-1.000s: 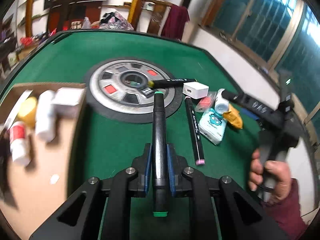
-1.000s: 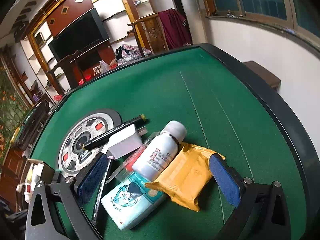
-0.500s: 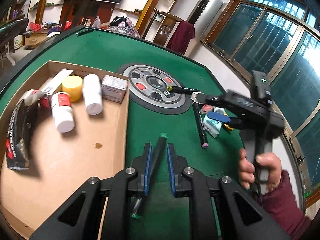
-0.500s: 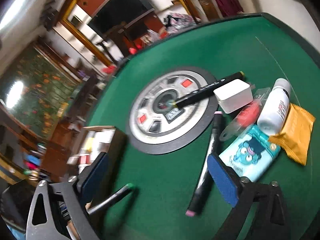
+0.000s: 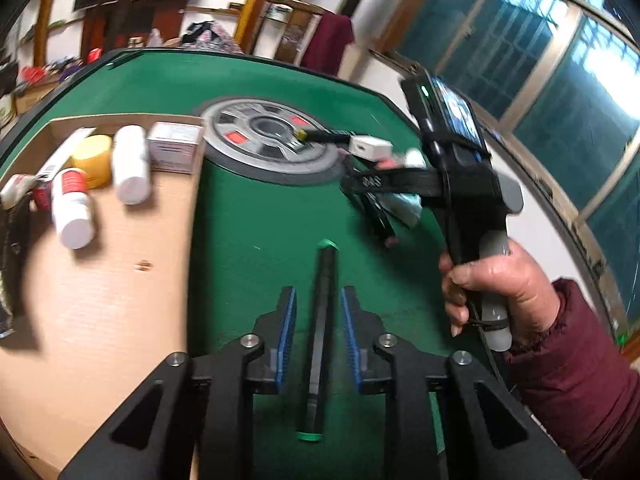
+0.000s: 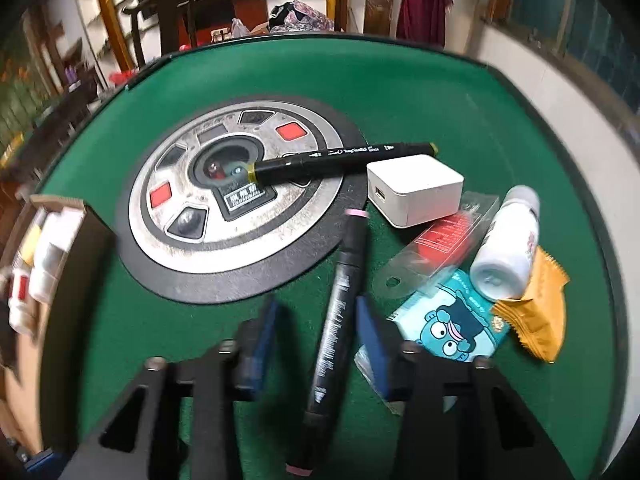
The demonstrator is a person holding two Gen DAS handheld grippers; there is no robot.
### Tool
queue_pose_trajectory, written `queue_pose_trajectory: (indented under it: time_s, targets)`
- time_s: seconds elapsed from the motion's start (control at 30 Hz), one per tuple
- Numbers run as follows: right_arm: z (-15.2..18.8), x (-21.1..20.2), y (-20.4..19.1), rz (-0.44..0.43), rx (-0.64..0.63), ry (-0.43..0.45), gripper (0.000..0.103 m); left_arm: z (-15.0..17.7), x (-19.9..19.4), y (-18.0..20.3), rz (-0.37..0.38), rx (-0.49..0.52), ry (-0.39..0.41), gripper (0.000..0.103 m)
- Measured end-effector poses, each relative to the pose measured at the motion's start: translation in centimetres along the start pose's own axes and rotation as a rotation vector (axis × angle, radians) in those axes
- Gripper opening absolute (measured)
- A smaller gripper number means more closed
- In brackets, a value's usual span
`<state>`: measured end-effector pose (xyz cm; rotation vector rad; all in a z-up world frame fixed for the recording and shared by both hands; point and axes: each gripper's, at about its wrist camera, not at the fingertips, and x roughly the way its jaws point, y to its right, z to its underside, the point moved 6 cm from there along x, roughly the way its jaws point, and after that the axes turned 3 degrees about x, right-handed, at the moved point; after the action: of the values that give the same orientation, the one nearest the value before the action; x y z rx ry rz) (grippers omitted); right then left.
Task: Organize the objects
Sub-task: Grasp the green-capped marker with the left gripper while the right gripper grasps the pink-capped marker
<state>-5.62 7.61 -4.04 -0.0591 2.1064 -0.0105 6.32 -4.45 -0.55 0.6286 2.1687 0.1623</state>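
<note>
A black marker with green caps point(image 5: 323, 332) lies on the green felt between the pads of my open left gripper point(image 5: 318, 304), apart from both pads. My right gripper point(image 6: 316, 320) is open with its pads on either side of a black pink-capped marker point(image 6: 340, 320) lying on the felt; it also shows in the left wrist view point(image 5: 460, 184). A yellow-capped marker point(image 6: 340, 160) rests across the round grey dial point(image 6: 240, 200). A white charger point(image 6: 416, 192), a white bottle point(image 6: 506, 248), a red packet point(image 6: 440, 240), a blue tissue pack point(image 6: 452, 328) and an orange sachet point(image 6: 540, 316) lie to the right.
A cardboard tray point(image 5: 100, 300) at the left holds white bottles point(image 5: 130, 164), a yellow jar point(image 5: 94, 156) and a small box point(image 5: 174, 152). The table's black raised rim point(image 6: 560, 128) curves around the felt. Chairs and shelves stand beyond.
My left gripper has opened wider and the green-capped marker now lies straight between its pads. My right gripper has moved down over the pink-capped marker and narrowed around it.
</note>
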Motion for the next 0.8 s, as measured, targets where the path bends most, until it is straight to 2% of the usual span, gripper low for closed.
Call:
queue_pose_trajectory:
  time_s: [0.1,0.2,0.33,0.37,0.43,0.47,0.5,0.57,0.8]
  targets:
    - [0.7,-0.4,-0.3,-0.018,-0.011,0.007,0.020,0.7,1.4,1.4,-0.037,0.058,-0.038,0.029]
    - [1.5,-1.1,-0.1,-0.030,-0.012,0.016,0.020,1.4,3.3,1.7,-0.104,0.097,-0.091,0.034]
    - [2.1,-1.2,-0.5,-0.028,-0.046,0.032,0.020,1.2,3.8,1.7,-0.167,0.126,-0.096,0.038]
    - [2.1,-1.2,-0.7,-0.017,-0.058,0.036,0.020,1.2,3.9,1.7,-0.180,0.134,-0.097,0.038]
    - [1.9,-0.9,-0.9,-0.009,-0.056,0.045,0.020,1.2,3.8,1.6,-0.205,0.142,-0.098,0.024]
    - [1.9,-0.9,-0.8,-0.011,-0.045,0.051,0.020,1.3,3.8,1.5,-0.189,0.128,-0.098,0.015]
    - [1.7,-0.7,-0.8,-0.015,-0.032,0.056,0.019,1.3,3.6,1.2,-0.150,0.098,-0.100,0.014]
    - [1.7,-0.8,-0.6,-0.031,-0.016,0.062,0.016,1.2,2.7,0.5,-0.138,0.065,-0.083,0.014]
    - [2.4,-3.1,0.4,-0.215,0.107,0.090,0.016,-0.3,-1.8,-0.4,-0.084,-0.005,0.031,0.014]
